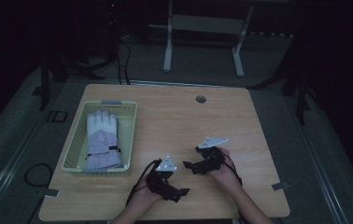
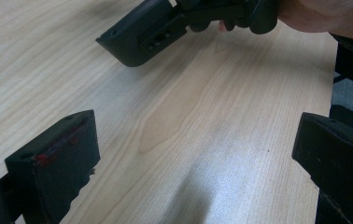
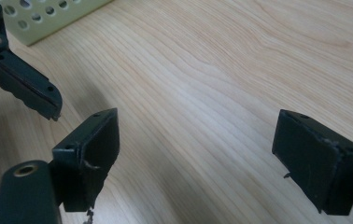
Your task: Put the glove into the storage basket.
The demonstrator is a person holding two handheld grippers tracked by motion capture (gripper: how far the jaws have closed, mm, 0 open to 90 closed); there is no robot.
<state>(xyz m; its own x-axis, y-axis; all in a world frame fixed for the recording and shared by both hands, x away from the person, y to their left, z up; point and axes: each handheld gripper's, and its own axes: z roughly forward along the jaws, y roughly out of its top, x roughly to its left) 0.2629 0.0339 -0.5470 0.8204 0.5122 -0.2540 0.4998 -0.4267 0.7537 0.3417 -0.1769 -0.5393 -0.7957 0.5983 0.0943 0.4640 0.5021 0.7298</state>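
One pale-green basket (image 1: 130,135) at the frame's centre left holds one white and lilac glove (image 1: 102,140); no legible writing on either. Two grippers sit low at centre over one wooden table (image 1: 174,116): left gripper (image 1: 184,191) and right gripper (image 1: 187,164), both spread wide, holding nothing.

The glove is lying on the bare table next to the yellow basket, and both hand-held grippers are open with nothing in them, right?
Not quite. The glove lies inside the yellow basket, not beside it on the table; the high view shows this. The rest holds: the left hand-held gripper and the right hand-held gripper are both open and empty.
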